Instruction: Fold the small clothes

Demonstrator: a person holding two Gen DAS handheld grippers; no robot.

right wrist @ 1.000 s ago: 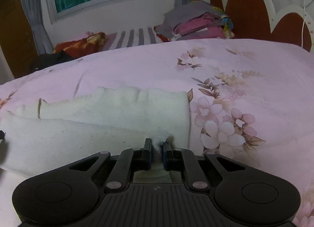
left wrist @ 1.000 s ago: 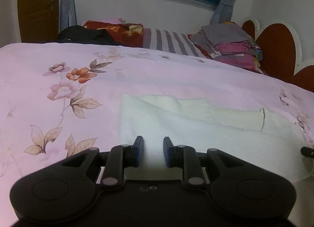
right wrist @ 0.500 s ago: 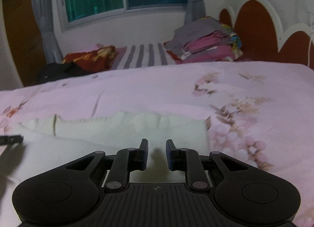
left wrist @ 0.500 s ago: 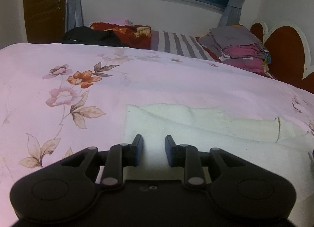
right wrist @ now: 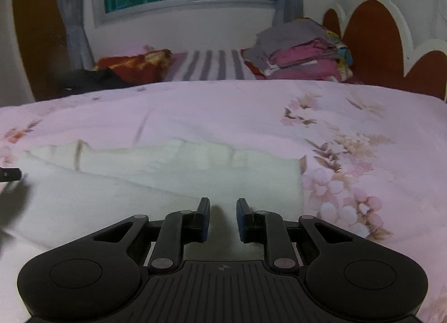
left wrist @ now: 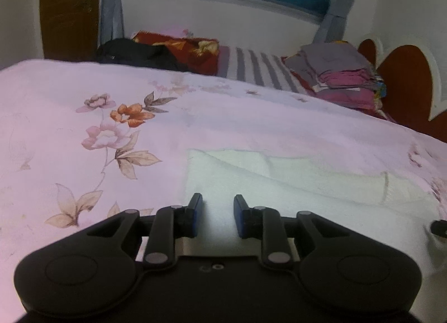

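Note:
A cream-white fuzzy garment [left wrist: 293, 183] lies folded over on the pink floral bedspread [left wrist: 83, 105]; it also shows in the right wrist view [right wrist: 167, 174]. My left gripper [left wrist: 215, 211] is open and empty, just above the garment's left near part. My right gripper [right wrist: 223, 215] is open and empty above the garment's right near edge. The garment's near edge is hidden behind both gripper bodies.
A stack of folded grey and pink clothes [right wrist: 301, 51] sits at the far right by the red headboard [right wrist: 374, 43]. A striped pillow [right wrist: 206, 68], a red floral cushion [right wrist: 134, 65] and a dark garment [left wrist: 137, 53] lie along the far edge under the window.
My right gripper was shut on a pinch of the white garment; it has let go, opened and lifted. My left gripper stayed open and drew back a little.

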